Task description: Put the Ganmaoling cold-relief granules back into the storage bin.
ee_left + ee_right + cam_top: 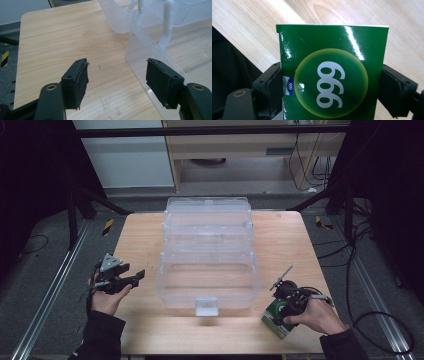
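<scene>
1. Green box (pixel 332 75), lower right of high view, table (pixel 145 245) edge: right gripper (pixel 286 306) jaws pinch its sides
2. Left gripper (pixel 117 80): spread, nothing between, lower left
3. Clear tiered bin (pixel 207 270), centre: holds nothing yet; transfer left, prob. just starting

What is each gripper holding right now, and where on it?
Right gripper: the green box, jaws against its two side edges. Left gripper: nothing, jaws open beside the clear bin.

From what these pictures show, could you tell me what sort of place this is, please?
Probably a lab or workshop set up for recording handling work. A small wooden table stands on grey flooring between metal rails, loose cables trail beside it, and dark frame bars surround it.
</scene>
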A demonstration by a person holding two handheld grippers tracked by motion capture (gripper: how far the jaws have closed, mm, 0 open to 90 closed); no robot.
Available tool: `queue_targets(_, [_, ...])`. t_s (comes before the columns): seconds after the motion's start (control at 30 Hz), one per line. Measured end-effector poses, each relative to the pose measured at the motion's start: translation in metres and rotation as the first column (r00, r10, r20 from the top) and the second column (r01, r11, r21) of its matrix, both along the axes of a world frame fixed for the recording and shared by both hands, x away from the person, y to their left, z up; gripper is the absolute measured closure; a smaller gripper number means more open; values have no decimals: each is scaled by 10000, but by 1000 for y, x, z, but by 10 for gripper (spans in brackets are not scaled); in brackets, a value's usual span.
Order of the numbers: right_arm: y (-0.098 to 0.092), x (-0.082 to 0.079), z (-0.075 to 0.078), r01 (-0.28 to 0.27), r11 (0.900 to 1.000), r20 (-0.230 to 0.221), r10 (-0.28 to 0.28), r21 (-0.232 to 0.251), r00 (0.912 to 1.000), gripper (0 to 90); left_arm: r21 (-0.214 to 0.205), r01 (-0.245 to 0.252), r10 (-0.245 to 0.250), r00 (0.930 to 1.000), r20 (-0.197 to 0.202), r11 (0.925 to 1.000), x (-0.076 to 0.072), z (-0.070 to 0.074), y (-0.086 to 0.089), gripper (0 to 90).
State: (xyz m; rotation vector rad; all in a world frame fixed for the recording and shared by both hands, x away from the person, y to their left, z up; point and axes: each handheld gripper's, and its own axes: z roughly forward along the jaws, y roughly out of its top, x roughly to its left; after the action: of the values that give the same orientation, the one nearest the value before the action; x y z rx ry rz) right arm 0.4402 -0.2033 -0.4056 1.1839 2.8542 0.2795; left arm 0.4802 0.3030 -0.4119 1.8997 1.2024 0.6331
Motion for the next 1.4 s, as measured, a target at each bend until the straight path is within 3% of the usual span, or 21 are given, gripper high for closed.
queue_targets(0.07, [-1,1,11,-106,9999,331,103,95,9994,173,3,9,-9,10000,-5,10000,0,0,0,333])
queue_targets(0.13, [-1,0,20,158,9997,408,-165,171,9990,173,4,10,-10,10000,-30,10000,0,-1,0,333])
queue_targets(0.33, [-2,1,40,4,9998,863,-21,200,9963,173,53,-22,22,10000,-34,10000,0,-1,0,332])
queue_targets(0.93, [8,8,92,-606,9976,1643,545,322,9849,174,63,-4,5,9999,-102,10000,1,-2,0,330])
queue_targets(1.23, [25,22,108,-1112,9929,1832,1015,435,9778,174,23,-9,10,10000,-85,10000,2,-2,0,330])
queue_targets(1.4, [38,32,114,-1594,9863,1987,1481,418,9688,174,29,-5,5,10000,-94,10000,2,-2,0,330])
